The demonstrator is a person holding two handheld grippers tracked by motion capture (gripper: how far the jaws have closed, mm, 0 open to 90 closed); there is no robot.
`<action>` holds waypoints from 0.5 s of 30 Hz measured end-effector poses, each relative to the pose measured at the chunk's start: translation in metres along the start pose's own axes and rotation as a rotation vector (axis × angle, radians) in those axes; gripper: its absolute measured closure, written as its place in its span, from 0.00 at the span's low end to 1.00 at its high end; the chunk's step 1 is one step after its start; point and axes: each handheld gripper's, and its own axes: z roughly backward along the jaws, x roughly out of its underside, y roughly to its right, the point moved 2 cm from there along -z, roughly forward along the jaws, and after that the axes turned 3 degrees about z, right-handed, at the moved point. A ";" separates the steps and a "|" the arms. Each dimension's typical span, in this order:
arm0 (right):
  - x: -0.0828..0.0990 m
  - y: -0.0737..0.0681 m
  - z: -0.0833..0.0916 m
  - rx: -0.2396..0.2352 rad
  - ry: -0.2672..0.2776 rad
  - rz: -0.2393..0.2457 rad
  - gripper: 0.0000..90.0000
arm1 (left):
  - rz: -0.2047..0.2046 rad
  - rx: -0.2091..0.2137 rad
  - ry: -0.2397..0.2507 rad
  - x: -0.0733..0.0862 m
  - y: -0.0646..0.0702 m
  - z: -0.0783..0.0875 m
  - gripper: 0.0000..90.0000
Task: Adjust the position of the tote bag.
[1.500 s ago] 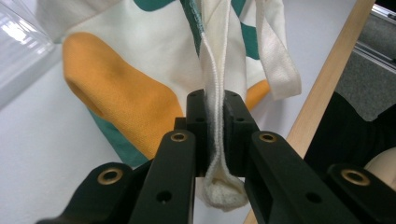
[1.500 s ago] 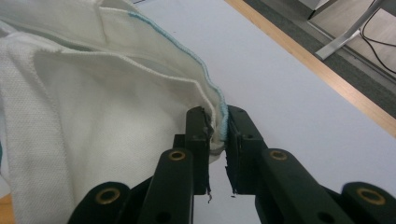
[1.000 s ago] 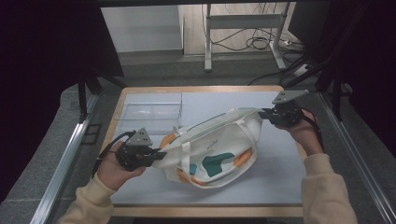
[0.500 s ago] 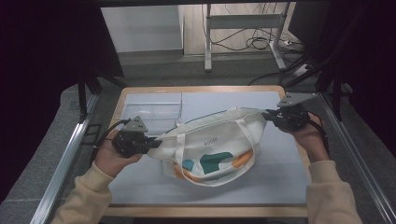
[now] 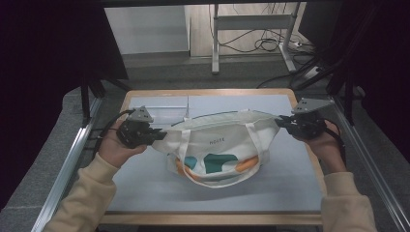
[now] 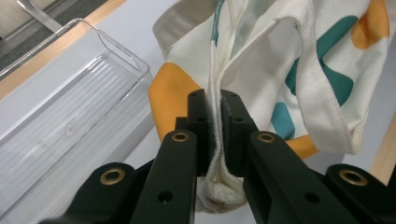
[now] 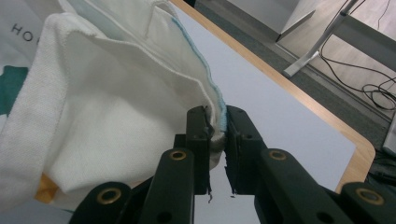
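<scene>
A cream tote bag (image 5: 220, 147) with teal and orange patches hangs stretched between both hands above the grey mat. At its left end my left gripper (image 5: 153, 135) is shut on the bag's top rim; in the left gripper view the jaws (image 6: 215, 119) pinch the folded cream seam of the bag (image 6: 280, 60). My right gripper (image 5: 281, 122) is shut on the right end of the rim, and in the right gripper view its jaws (image 7: 216, 126) clamp the teal-lined edge of the bag (image 7: 107, 107). The bag's mouth gapes slightly between the two grips.
A clear plastic bin (image 5: 162, 110) stands on the mat (image 5: 290, 179) behind the left gripper, seen close in the left gripper view (image 6: 70, 98). A wooden border (image 5: 212, 218) frames the mat. Metal rails (image 5: 67, 164) run along both sides, with cables and a stand beyond the far edge.
Both hands have lifted the bag and drawn it taut. The left gripper moved left and away from me; the bag now hangs flatter and squarer to the camera.
</scene>
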 end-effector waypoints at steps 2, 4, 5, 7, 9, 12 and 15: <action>0.001 -0.003 0.004 0.001 0.002 0.000 0.89 | 0.000 0.003 -0.001 0.002 0.000 -0.001 0.94; 0.004 -0.010 0.007 -0.006 -0.015 0.004 0.89 | 0.005 0.015 -0.010 0.008 0.001 -0.005 0.94; 0.006 -0.012 0.007 -0.010 -0.017 0.003 0.89 | 0.009 0.018 -0.015 0.011 0.001 -0.007 0.94; 0.013 -0.018 0.006 -0.024 -0.033 -0.001 0.89 | 0.018 0.031 -0.026 0.018 0.001 -0.012 0.94; 0.021 -0.024 0.005 -0.039 -0.052 -0.007 0.89 | 0.026 0.046 -0.043 0.023 0.001 -0.017 0.94; 0.032 -0.030 0.004 -0.061 -0.062 -0.022 0.89 | 0.039 0.063 -0.060 0.030 0.002 -0.024 0.94; 0.040 -0.032 0.003 -0.076 -0.063 -0.029 0.88 | 0.043 0.070 -0.061 0.032 0.003 -0.027 0.94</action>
